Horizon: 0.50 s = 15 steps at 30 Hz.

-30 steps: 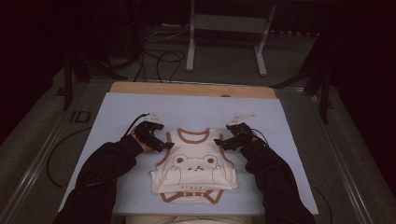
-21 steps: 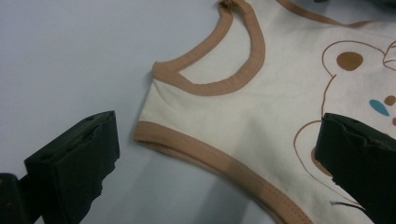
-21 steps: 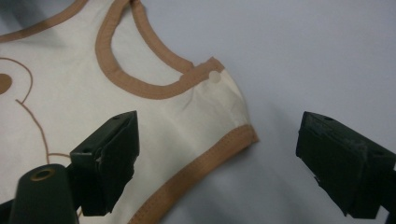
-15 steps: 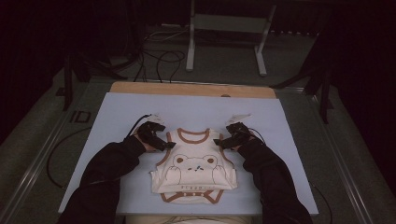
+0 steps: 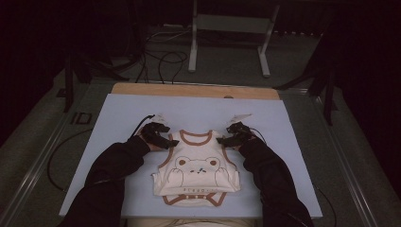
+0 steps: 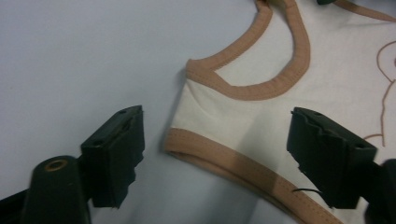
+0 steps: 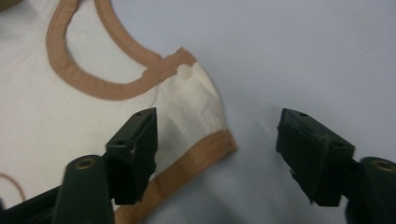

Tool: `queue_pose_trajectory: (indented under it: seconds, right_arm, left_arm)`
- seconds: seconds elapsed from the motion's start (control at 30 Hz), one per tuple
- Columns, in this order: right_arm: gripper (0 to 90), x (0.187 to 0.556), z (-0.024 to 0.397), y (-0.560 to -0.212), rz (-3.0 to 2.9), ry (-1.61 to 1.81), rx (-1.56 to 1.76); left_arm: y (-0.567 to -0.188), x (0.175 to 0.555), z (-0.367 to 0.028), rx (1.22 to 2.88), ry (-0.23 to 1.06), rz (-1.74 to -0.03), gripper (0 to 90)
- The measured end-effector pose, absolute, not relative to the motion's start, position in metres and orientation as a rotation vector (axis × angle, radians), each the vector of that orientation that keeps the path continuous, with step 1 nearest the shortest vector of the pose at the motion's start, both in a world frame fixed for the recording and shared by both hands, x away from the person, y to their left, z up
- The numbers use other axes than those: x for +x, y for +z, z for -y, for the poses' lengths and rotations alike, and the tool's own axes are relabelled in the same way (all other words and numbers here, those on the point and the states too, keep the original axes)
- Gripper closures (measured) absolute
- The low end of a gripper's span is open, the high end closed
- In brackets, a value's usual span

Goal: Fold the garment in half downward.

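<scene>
Clearly both claws are set up for a matched grab at the shoulders of the vest (image 5: pixel 196 168), which lies flat, face up, near the worktop's (image 5: pixel 118 113) front edge, about midway between its sides. The left claw (image 6: pixel 215 156) hangs wide open with nothing in it, its jaws straddling the left shoulder strap's brown-trimmed edge (image 6: pixel 224 158). The right claw (image 7: pixel 217 154) is equally wide and empty, one jaw over the cloth, one over bare worktop (a small snap (image 7: pixel 185 71) sits just beyond). Taking both shoulders together would probably keep the vest square for lifting or folding.
</scene>
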State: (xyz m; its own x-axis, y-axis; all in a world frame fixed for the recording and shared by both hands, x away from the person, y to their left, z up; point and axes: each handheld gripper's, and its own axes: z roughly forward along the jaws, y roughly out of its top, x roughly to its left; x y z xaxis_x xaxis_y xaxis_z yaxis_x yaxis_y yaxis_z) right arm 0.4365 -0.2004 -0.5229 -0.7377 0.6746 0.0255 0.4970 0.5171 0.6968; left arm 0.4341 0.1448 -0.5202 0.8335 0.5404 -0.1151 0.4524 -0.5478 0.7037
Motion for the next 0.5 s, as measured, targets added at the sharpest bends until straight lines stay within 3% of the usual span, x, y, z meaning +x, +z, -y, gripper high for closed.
queue_pose_trajectory:
  seconds: [0.43,0.5]
  right_arm:
    - [40.7,0.4413,0.1918,-0.5233,-2.538,1.021,0.947]
    - [45.5,0.4407,0.1908,-0.5225,-2.548,1.013,0.932]
  left_arm:
    - [-0.5264,0.4377,-0.1418,2.241,0.2,-0.704,46.5]
    - [-0.526,0.4374,-0.1407,2.25,0.213,-0.704,52.0]
